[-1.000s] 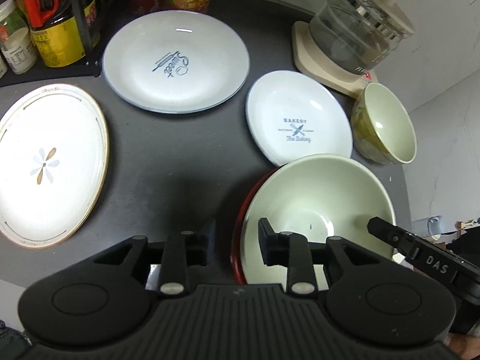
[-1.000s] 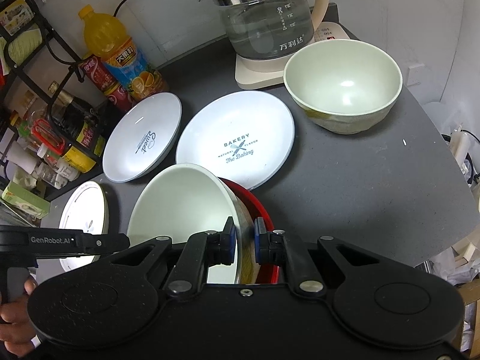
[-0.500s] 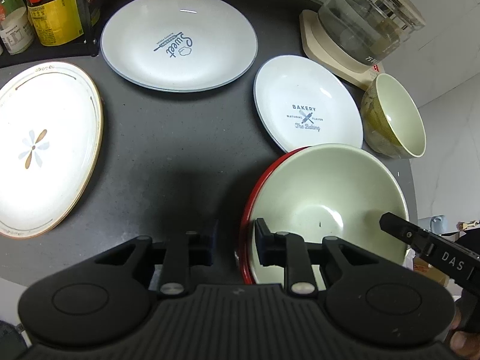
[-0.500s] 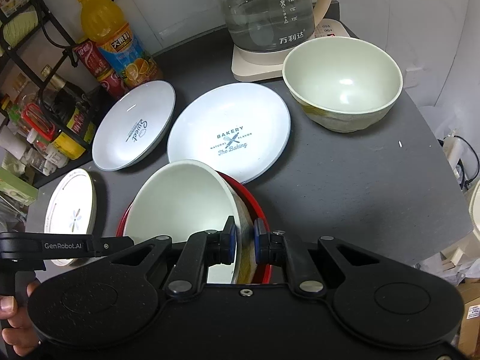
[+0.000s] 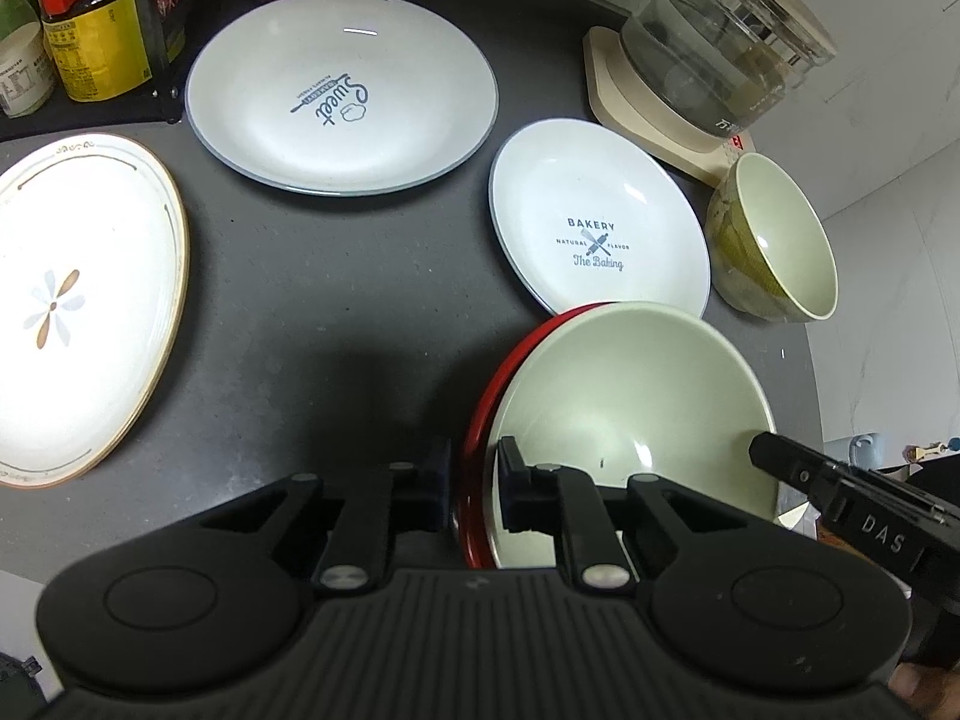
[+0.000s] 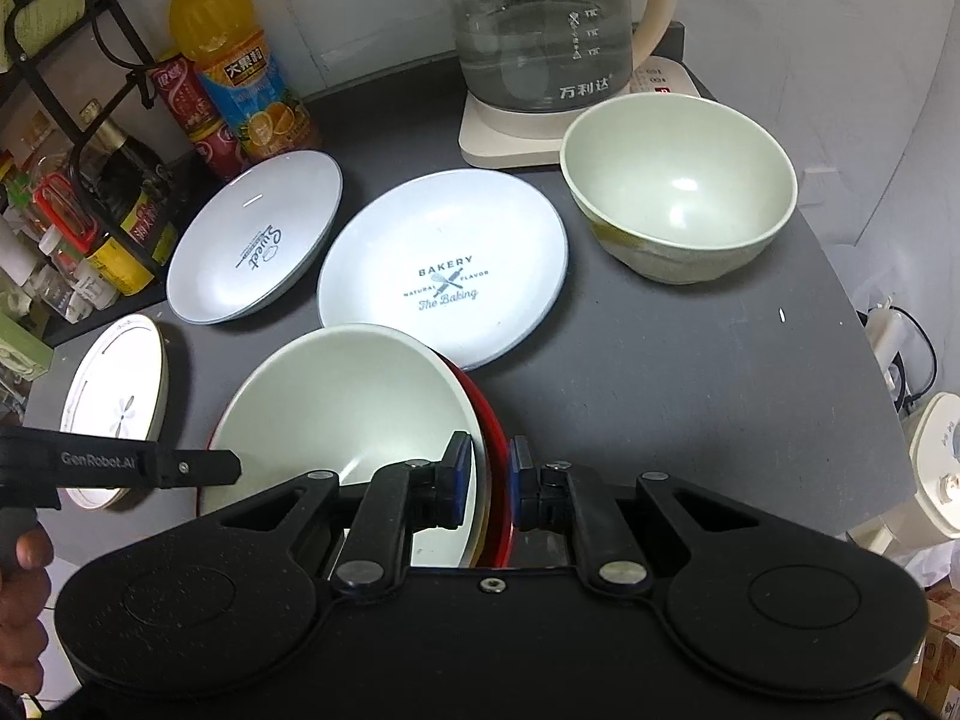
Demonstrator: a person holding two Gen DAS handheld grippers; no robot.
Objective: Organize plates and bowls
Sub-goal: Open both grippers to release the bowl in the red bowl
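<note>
Pale-green bowl tilted on red plate

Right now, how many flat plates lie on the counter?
3: the flower plate at the left edge, the Sweet plate at the back, the Bakery plate beside the green bowl.

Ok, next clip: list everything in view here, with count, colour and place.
Wide bowl: one, pale green, nested in red dish at near edge.
Red dish: one, under wide bowl.
Deep bowl: one, pale green, by kettle.
Bakery plate: one, white, centre.
Sweet plate: one, white, rear.
Flower plate: one, cream, far left.
Kettle: one, glass, on beige base, rear right.
Juice bottle: one, orange, rear.
Can: one, red, beside bottle.
Rack: one, black, left, holding bottles.
Counter: dark grey.
Left gripper: black, jaws astride the two rims.
Right gripper: black, likewise, opposite side.
</note>
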